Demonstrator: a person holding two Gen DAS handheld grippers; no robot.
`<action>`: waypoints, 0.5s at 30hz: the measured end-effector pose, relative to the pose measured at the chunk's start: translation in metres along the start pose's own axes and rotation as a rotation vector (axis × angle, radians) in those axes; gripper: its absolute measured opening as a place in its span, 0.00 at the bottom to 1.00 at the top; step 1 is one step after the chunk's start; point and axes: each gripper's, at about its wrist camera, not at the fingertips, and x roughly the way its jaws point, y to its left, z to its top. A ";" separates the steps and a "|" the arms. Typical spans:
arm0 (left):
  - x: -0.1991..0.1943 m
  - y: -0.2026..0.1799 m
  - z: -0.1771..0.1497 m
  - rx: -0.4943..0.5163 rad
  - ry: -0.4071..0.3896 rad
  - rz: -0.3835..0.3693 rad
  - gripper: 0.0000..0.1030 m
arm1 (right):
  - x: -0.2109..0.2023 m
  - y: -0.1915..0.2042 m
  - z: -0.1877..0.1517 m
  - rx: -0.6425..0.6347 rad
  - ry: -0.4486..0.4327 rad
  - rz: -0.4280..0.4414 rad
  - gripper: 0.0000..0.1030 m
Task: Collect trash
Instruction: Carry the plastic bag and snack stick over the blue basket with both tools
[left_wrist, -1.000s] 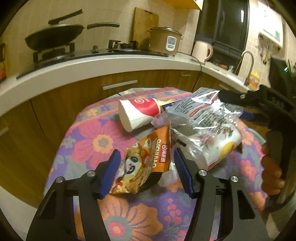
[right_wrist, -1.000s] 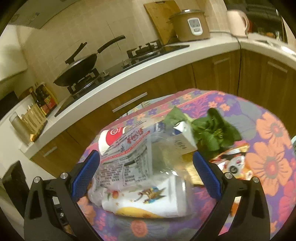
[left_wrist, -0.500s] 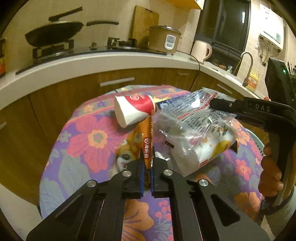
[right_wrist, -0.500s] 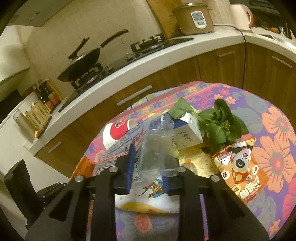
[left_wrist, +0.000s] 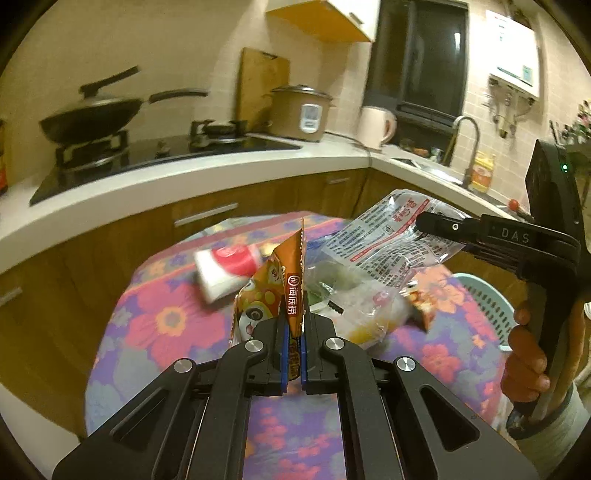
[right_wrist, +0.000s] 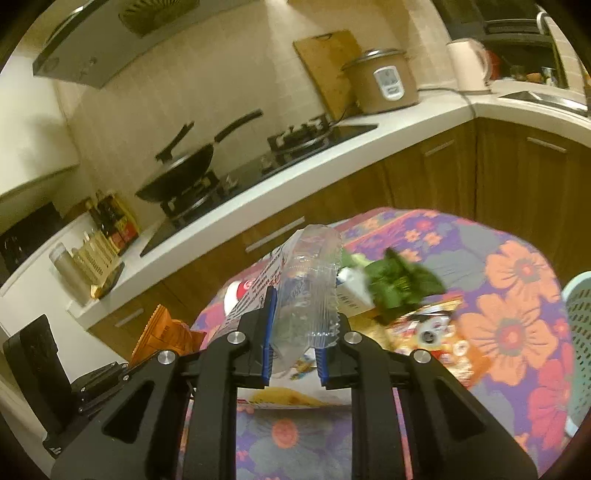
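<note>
In the left view, the left gripper (left_wrist: 293, 354) is clenched on an orange snack packet (left_wrist: 284, 291) standing upright at centre, with the green basket (left_wrist: 487, 302) low at right. In the right view, the right gripper (right_wrist: 293, 350) grasps a clear plastic bag (right_wrist: 306, 291); the basket (right_wrist: 580, 325) sits at the right edge, nearer this hand.

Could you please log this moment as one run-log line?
left gripper: shut on orange snack wrapper | right gripper: shut on clear plastic bag | both lifted above floral tablecloth

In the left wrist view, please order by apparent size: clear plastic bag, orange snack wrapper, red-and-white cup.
1. clear plastic bag, largest.
2. orange snack wrapper.
3. red-and-white cup, smallest, but farther away and blurred, so 2 versus 3 is unsure.
</note>
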 end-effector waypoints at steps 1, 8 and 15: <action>0.001 -0.011 0.003 0.013 -0.004 -0.015 0.02 | -0.008 -0.008 0.002 0.011 -0.013 -0.008 0.15; 0.018 -0.084 0.017 0.088 -0.021 -0.113 0.02 | -0.070 -0.073 0.001 0.083 -0.102 -0.136 0.15; 0.052 -0.161 0.034 0.121 0.003 -0.233 0.02 | -0.140 -0.146 -0.008 0.131 -0.172 -0.337 0.15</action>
